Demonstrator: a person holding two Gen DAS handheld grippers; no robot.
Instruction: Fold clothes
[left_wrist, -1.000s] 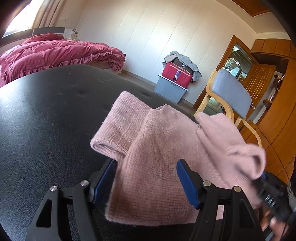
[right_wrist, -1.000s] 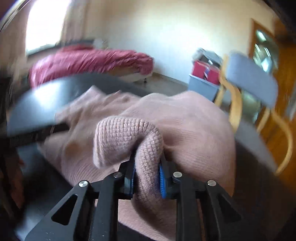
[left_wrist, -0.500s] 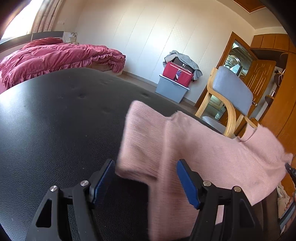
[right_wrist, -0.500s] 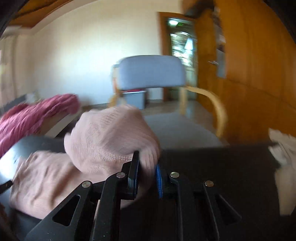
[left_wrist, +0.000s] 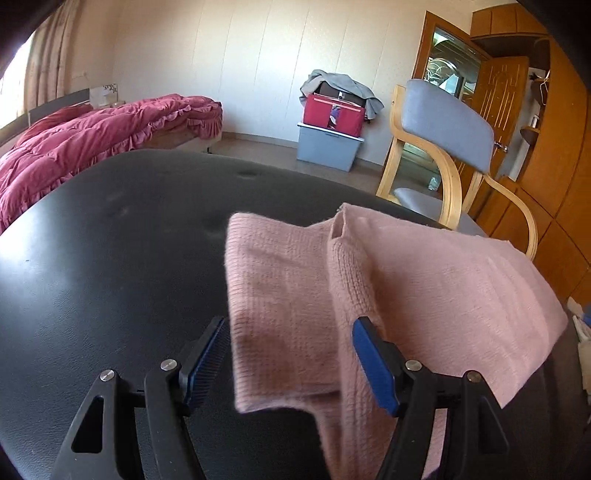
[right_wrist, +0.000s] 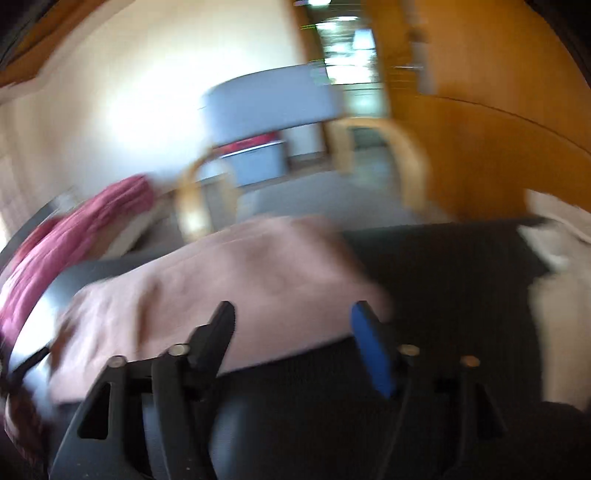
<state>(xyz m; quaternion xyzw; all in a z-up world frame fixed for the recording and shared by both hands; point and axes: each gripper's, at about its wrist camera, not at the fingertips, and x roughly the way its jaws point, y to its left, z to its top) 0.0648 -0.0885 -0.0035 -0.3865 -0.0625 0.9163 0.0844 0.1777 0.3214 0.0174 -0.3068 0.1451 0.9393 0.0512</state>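
Lying doubled over on the black padded surface (left_wrist: 110, 258), a pink knit sweater (left_wrist: 424, 280) is seen near the right-hand edge, with a folded sleeve or panel (left_wrist: 277, 295) laid across its near-left part. Layers are stacked there, so some folding is judged to be present; whether more folds are wanted cannot be settled from this moment.

The left gripper (left_wrist: 288, 354) is held wide open, its blue-padded jaws standing either side of the folded panel without pinching it; nothing is gripped. Such a placement is judged to suit either a fresh pinch of that panel or a release just made. The right gripper (right_wrist: 295, 339) is likewise spread wide, and nothing is clamped, though the right wrist view is heavily blurred and contact with the pink sweater (right_wrist: 221, 280) cannot be told.

The garment's long axis is seen running from the near edge of the surface away toward the far-right corner, where a wooden armchair (left_wrist: 443, 147) stands beyond. The ribbed edge of the panel points toward the near edge. A pale cloth (right_wrist: 554, 288) is glimpsed at the right edge, too blurred to identify.
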